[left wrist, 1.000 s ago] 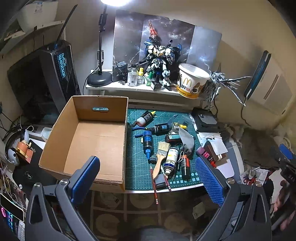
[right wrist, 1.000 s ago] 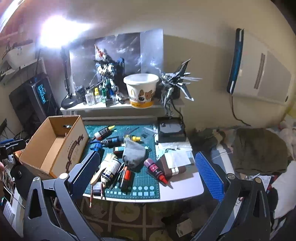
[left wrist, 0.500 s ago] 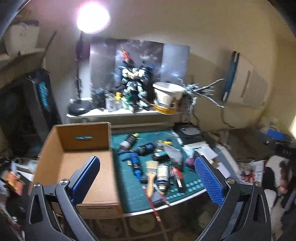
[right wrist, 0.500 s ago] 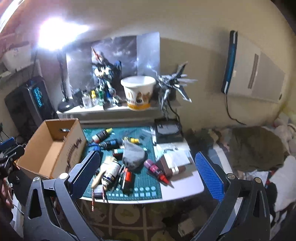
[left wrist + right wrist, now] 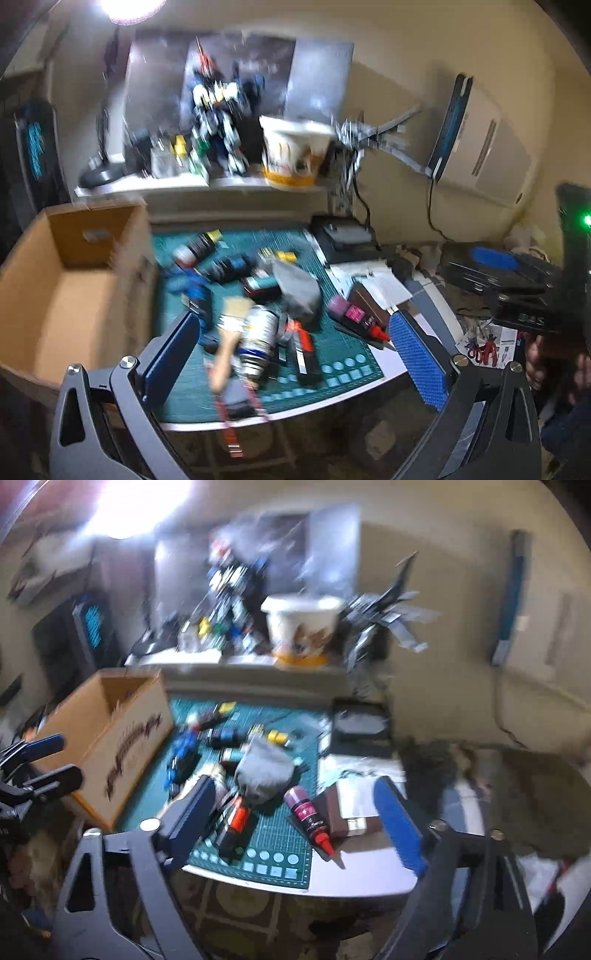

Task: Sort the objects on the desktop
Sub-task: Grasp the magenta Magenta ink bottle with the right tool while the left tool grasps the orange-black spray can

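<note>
Closing in since half a second ago, both views are now blurred. The left claw [image 5: 295,350] and right claw [image 5: 295,823] hang released over the worktop [image 5: 369,875], grasping nothing. Bottles and a brush [image 5: 231,332] lie on the green mat [image 5: 343,350] beside the cardboard box [image 5: 74,295]; only the right view shows its printed side; labels are unreadable.

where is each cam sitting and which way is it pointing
Left wrist: on the left gripper, off the desk's front edge, facing the cardboard box and green cutting mat; its open fingers and the right gripper show.
Right wrist: on the right gripper, further right, facing the mat; the left gripper shows.
Shared: box, mat, white bucket.
</note>
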`<state>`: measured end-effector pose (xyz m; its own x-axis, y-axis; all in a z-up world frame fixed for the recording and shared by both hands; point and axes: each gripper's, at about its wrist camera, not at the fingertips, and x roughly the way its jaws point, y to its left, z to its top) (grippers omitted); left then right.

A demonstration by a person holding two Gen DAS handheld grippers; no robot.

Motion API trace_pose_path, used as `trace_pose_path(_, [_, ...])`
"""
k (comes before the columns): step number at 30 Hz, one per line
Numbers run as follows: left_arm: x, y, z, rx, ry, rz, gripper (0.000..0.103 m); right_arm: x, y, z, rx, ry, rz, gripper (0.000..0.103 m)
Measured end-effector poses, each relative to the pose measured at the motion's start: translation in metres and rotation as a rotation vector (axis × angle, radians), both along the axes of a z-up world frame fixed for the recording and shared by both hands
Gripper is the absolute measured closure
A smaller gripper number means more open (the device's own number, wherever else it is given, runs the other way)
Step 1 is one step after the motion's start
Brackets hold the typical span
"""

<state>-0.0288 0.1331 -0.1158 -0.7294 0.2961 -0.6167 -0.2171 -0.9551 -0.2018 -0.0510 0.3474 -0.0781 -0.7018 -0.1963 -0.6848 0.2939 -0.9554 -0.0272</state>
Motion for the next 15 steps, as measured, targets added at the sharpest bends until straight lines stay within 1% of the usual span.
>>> trace_pose_path(1, [-0.005,0.013,-0.012,-0.005,-0.009,0.012,0.003,-0.013,0.004,-0.015,-0.006,-0.032,0.050,0.045])
trace_pose_path(2, [-0.010,0.026,-0.026,-0.019,-0.023,0.027,0.012,-0.027,0.007,-0.030,-0.013,-0.064,0.099,0.046])
trace_pose_path(4, [-0.022,0.050,-0.058,-0.046,-0.063,0.062,0.020,-0.050,0.015,-0.057,-0.042,-0.126,0.166,0.047])
trace_pose_path(5, [-0.028,0.057,-0.071,-0.043,-0.084,0.079,0.022,-0.065,0.020,-0.074,-0.059,-0.157,0.203,0.047])
trace_pose_path(7, [-0.038,0.067,-0.097,-0.038,-0.111,0.138,0.023,-0.081,0.026,-0.100,-0.066,-0.191,0.254,0.047])
trace_pose_path(9, [-0.047,0.073,-0.120,-0.046,-0.144,0.200,0.023,-0.098,0.025,-0.128,-0.042,-0.238,0.320,0.047])
trace_pose_path(11, [-0.053,0.073,-0.140,-0.055,-0.183,0.258,0.024,-0.110,0.022,-0.144,-0.011,-0.267,0.361,0.047])
trace_pose_path(13, [-0.055,0.073,-0.151,-0.074,-0.196,0.302,0.024,-0.119,0.019,-0.157,0.009,-0.288,0.396,0.047])
trace_pose_path(15, [-0.054,0.075,-0.155,-0.083,-0.201,0.320,0.024,-0.125,0.017,-0.165,0.014,-0.303,0.418,0.047])
